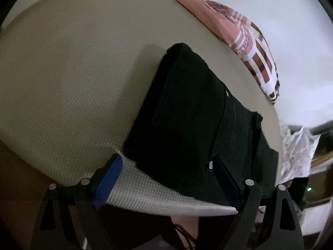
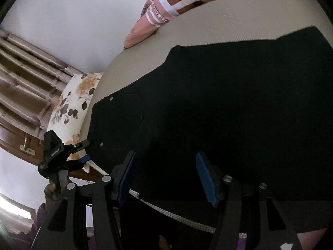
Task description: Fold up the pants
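a bed with a beige, ribbed woven cover (image 1: 62, 79) fills most of both views. a pair of black pants with small metal rivets (image 1: 187, 114) lies flat directly on it, near the bed's front edge, one end squared off thickly as if layered. where bed meets white wall, a pink pillow patterned with brown, maroon and white blocks (image 1: 245, 33) rests on the cover, apart from the pants. in the right wrist view, a white pillow printed with yellow and grey flowers (image 2: 70, 102) sits at the bed's left end, just beside the pants' riveted edge.
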{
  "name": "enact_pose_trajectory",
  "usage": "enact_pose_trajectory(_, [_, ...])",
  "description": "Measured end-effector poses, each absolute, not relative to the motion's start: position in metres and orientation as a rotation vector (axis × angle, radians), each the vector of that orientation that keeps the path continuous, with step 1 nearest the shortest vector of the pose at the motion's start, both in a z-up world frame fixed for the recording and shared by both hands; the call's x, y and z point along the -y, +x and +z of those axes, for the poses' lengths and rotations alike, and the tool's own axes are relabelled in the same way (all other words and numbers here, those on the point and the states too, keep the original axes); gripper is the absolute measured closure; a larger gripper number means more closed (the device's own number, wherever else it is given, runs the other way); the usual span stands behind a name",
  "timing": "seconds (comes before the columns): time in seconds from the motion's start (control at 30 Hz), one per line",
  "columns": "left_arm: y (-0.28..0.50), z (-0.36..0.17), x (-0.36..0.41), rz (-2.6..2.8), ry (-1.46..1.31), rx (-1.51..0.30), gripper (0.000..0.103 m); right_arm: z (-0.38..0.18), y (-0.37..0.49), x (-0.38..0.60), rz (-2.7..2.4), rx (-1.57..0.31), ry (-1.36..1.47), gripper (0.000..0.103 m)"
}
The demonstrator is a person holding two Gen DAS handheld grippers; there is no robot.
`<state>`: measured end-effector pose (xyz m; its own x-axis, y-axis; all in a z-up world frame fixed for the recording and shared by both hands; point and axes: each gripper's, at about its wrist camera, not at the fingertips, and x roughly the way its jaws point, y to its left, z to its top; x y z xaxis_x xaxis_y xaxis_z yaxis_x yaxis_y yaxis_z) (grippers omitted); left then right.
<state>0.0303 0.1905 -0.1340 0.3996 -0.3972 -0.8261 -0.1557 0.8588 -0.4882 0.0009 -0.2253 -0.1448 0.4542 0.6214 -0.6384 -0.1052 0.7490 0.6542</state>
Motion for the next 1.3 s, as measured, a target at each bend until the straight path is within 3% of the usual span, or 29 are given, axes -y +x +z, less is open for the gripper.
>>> enact_pose_trajectory(0.23, [0.034,-0.136,-0.143,0.002,-0.241,-1.108,0.014,-0.146,0.0,0.224,0.473,-1.01,0.622,0.041])
enact_pose_trajectory(1.2, [0.041,-0.139,-0.141,0.019,-0.234,-1.059,0.014,-0.146,-0.001,0.222,0.461,-1.014,0.647,0.034])
enact_pose_trajectory(1.27, [0.041,-0.137,-0.142,0.007,-0.241,-1.068,0.018,-0.146,-0.001,0.222,0.46,-1.013,0.647,0.033])
enact_pose_trajectory(1.3, [0.041,-0.136,-0.143,0.002,-0.244,-1.07,0.024,-0.146,-0.002,0.222,0.46,-1.013,0.648,0.033])
